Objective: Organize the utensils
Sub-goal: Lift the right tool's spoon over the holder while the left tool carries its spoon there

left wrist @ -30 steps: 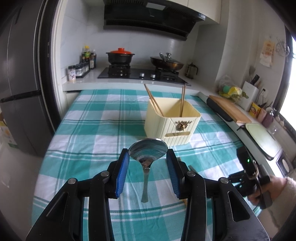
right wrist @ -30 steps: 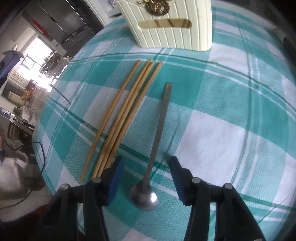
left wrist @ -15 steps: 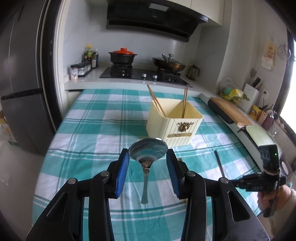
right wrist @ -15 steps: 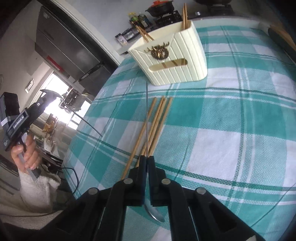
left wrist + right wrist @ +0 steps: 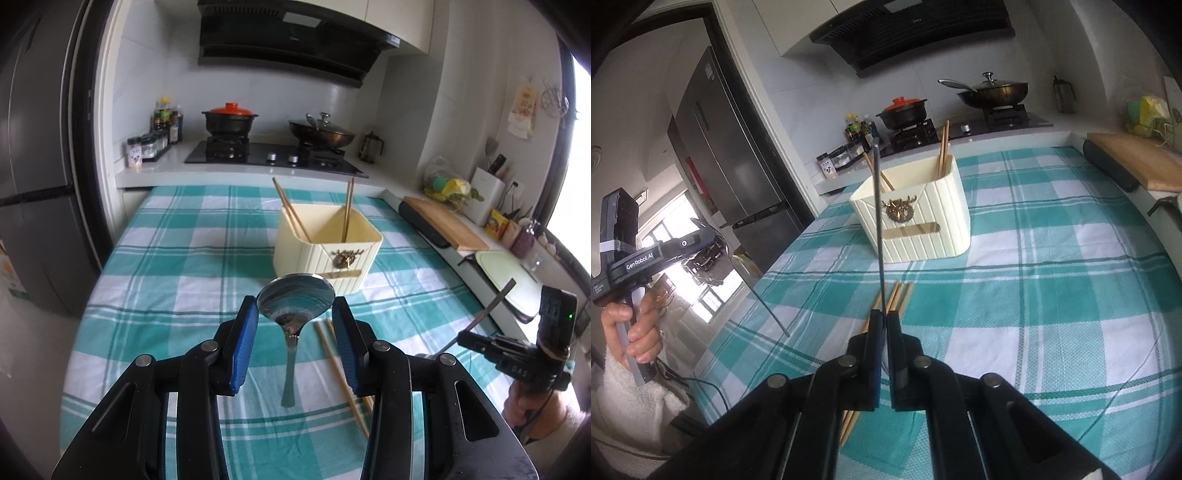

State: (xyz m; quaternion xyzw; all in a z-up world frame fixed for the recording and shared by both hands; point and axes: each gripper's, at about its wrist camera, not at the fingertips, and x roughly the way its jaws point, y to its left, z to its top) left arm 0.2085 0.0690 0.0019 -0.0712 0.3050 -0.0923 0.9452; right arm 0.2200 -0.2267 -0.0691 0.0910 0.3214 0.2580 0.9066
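Clamping a big spoon (image 5: pixel 295 306) by the two edges of its bowl, held it above the checked cloth (image 5: pixel 177 266) in the left gripper (image 5: pixel 295 317), blue pads (image 5: pixel 243 339) set narrow against the metal, bowl facing the camera and handle hanging down. Closed the right gripper (image 5: pixel 885 325) tight on a thin spoon (image 5: pixel 878 221), jaws almost together, handle standing up and forward so that it crossed the front of the cream holder (image 5: pixel 923 229) in the right wrist view. Lifted both spoons clear of the table, neither touching the holder. Left a loose bundle of chopsticks (image 5: pixel 895 295) flat on the cloth, between the holder and the right gripper and apart from both. Stood two chopstick pairs (image 5: pixel 291 210) inside the holder, one leaning to its left corner, the other nearly upright at the back. Could not tell from either view how the holder was divided inside.
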